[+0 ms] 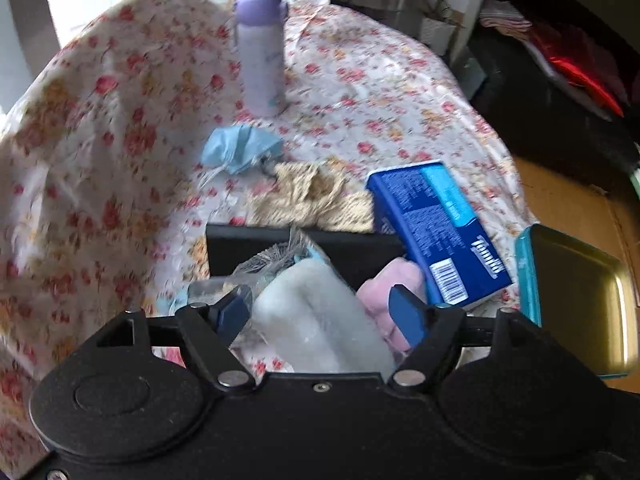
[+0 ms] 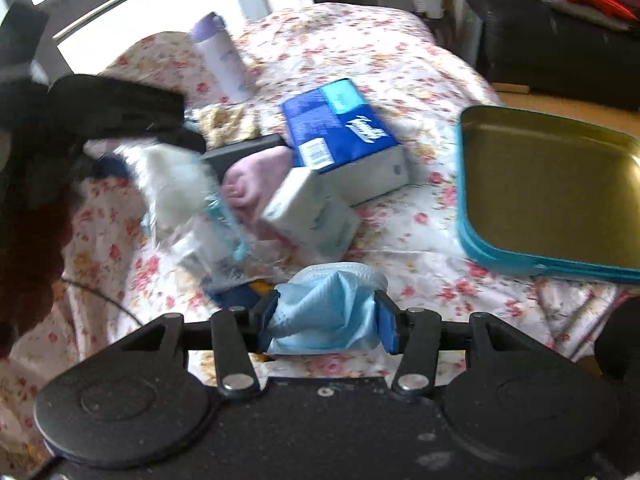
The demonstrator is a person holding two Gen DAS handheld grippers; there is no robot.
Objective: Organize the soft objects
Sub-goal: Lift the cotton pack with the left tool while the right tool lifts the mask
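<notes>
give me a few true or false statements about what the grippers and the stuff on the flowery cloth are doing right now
1. The right gripper is clamped on a crumpled blue face mask. True.
2. The purple-capped bottle lies on its side. False: it stands upright on the floral cloth.
3. The left gripper is shut tight on the pink item. False: its jaws stand open, either side of a white soft roll, with the pink soft item beside one finger.
4. The teal-rimmed tin has nothing in it. True, as far as its visible gold inside shows.
5. The blue tissue pack sits inside the tin. False: it lies apart from it, leaning over the pile.
</notes>
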